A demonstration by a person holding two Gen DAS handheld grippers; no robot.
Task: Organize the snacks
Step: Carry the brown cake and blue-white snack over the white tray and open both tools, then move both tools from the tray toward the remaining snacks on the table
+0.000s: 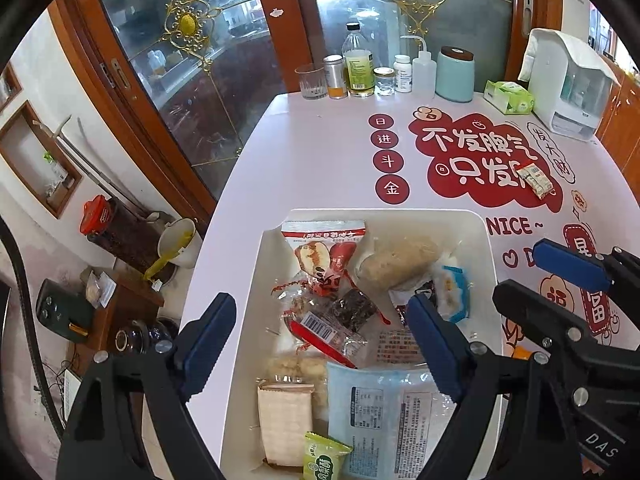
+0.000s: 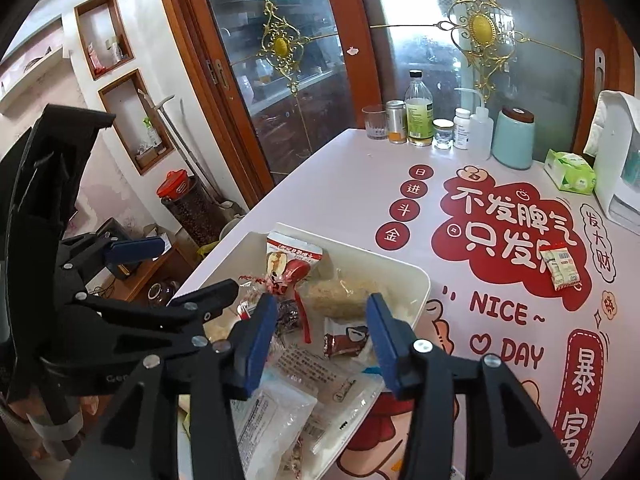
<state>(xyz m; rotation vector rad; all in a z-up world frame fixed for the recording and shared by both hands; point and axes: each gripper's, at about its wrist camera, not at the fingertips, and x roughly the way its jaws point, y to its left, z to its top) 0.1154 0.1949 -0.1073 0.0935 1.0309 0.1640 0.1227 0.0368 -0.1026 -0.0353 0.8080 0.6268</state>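
Observation:
A white bin (image 1: pixel 490 240) on the table holds several wrapped snacks, among them a red apple packet (image 1: pixel 322 250), a beige bun (image 1: pixel 396 262) and a pale blue bag (image 1: pixel 384 412). The bin also shows in the right wrist view (image 2: pixel 422 280). My left gripper (image 1: pixel 324 334) is open and empty over the bin. My right gripper (image 2: pixel 322 338) is open and empty over the bin's right part; it also shows in the left wrist view (image 1: pixel 560 280). One small snack packet (image 1: pixel 534 178) lies alone on the tablecloth's red print, also seen from the right wrist (image 2: pixel 560 266).
Bottles, a glass (image 1: pixel 311 80), jars and a teal canister (image 1: pixel 455 74) line the table's far edge. A green tissue pack (image 1: pixel 508 97) and a white dispenser (image 1: pixel 568 84) stand at the far right. A glass cabinet is behind. Floor clutter lies left of the table.

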